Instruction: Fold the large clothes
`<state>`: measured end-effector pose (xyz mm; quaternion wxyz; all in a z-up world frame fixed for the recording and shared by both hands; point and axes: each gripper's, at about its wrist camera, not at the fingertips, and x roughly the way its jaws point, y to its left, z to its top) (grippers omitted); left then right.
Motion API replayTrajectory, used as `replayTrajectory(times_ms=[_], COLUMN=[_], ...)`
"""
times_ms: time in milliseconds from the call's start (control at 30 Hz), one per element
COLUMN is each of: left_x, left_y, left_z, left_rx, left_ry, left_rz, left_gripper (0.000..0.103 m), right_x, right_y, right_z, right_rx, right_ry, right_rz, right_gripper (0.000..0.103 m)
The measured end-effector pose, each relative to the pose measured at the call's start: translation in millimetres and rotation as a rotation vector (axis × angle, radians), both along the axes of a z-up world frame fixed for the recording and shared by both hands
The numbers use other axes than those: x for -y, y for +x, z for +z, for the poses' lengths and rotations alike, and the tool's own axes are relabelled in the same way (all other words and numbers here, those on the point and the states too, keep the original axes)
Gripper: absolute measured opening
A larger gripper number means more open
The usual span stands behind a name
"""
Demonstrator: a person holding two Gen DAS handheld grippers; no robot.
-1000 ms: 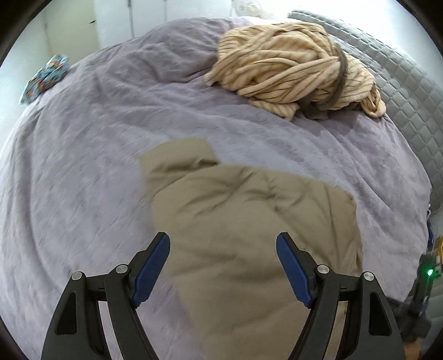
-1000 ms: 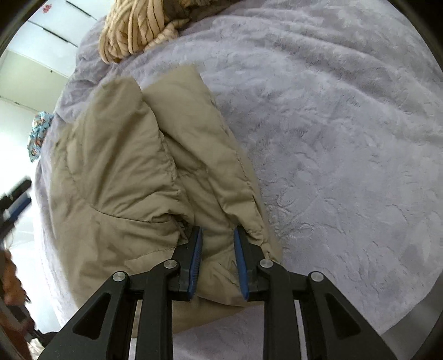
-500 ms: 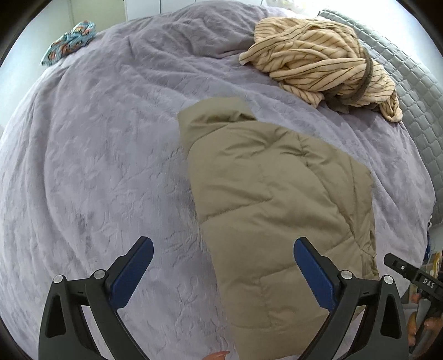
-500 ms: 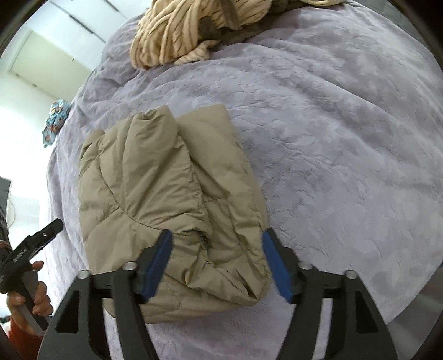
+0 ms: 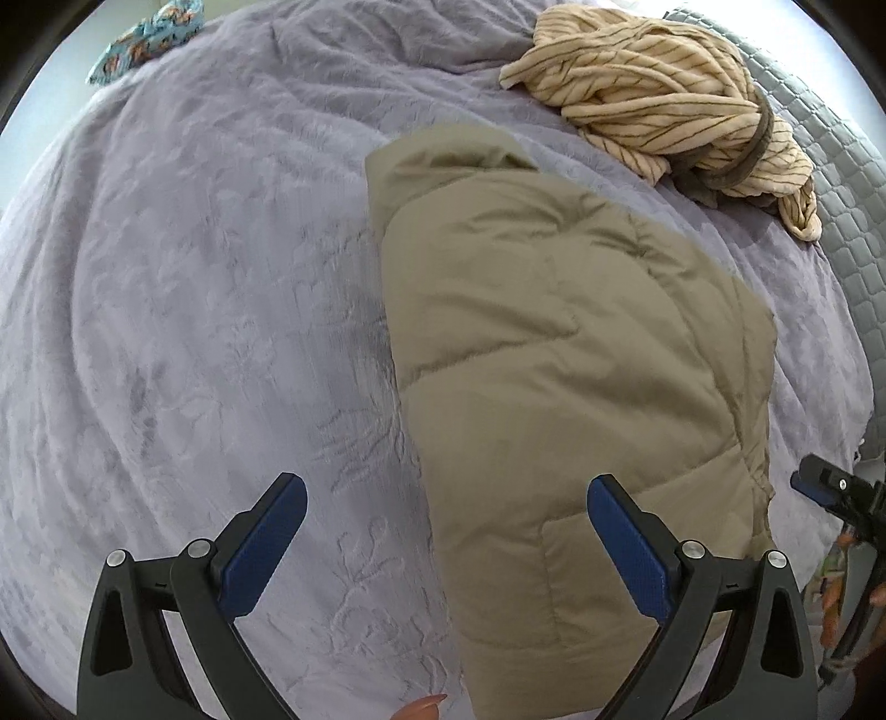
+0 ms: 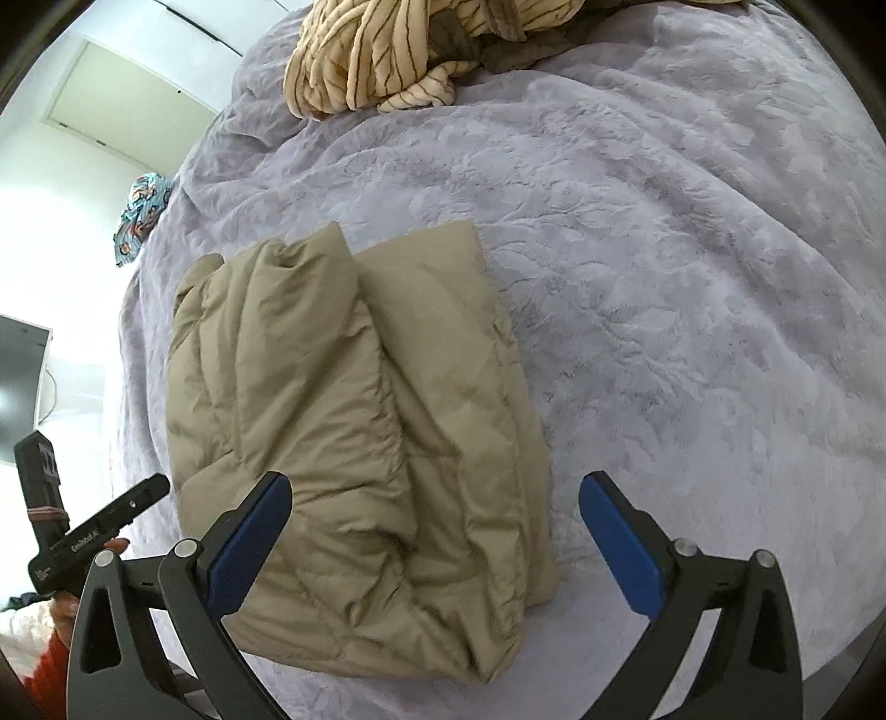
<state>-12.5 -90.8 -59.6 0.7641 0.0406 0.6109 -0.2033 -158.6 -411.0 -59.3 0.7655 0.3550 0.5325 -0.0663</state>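
- Left gripper (image 5: 446, 545) hangs with jaws spread wide, holding nothing; its left finger sits over bare bedspread, its right finger over the near end of the padded jacket (image 5: 559, 354).
- Right gripper (image 6: 434, 545) is likewise wide and empty, both fingers straddling the near end of that jacket (image 6: 354, 443) without touching it, as far as you can tell.
- Jacket lies folded into a long bundle near the front edge of the bed (image 5: 183, 310), running away from you toward the middle; a rolled layer rests on a flatter one.
- Judged step: fold laid down and let go. Bundle looks long enough to take one more fold, near end onto far end.
- Next move calls for you to pinch the two near corners through all layers, since the puffy fill will likely spring open under a shallow bite.
- Striped garment (image 5: 670, 111) is heaped toward the far right corner, well apart from the jacket; likely next in line.
- Small patterned cloth (image 5: 147, 36) lies at the far left edge.
- Nothing blocks the jacket. Watch the near end: it lies close to the front edge and could slide off.
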Motion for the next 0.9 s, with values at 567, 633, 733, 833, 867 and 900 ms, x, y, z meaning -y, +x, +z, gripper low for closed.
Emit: replayTrajectory(times_ms=[567,633,733,833,867,900], left_x=[-30,-29,-25,-16,-14,-13], left_y=[21,24,28,33,34,36], left_z=[-49,-58,-69,-80,-83,-87], left_rx=[-0.294,-0.313,-0.342,-0.352,-0.353,-0.359], left_ry=[-0.398,-0.451,-0.513,-0.527,-0.528,-0.535], left_rz=[0.048,0.047,0.047,0.031,0.023,0.015], left_gripper=[0.101,0.101,0.101,0.101,0.101,0.101], right_x=[36,36,34,31,29,27], right_y=[34,42,56,72,76,81], right_z=[-61,-65,-74,-87,-91,-95], right_rx=[0.038,0.044,0.043,0.02,0.015,0.013], right_ry=[0.29,0.298,0.323,0.324,0.328,0.339], right_rz=[0.082,0.121,0.169,0.216,0.231,0.247], right_gripper=[0.103,0.103,0.103,0.103,0.103,0.103])
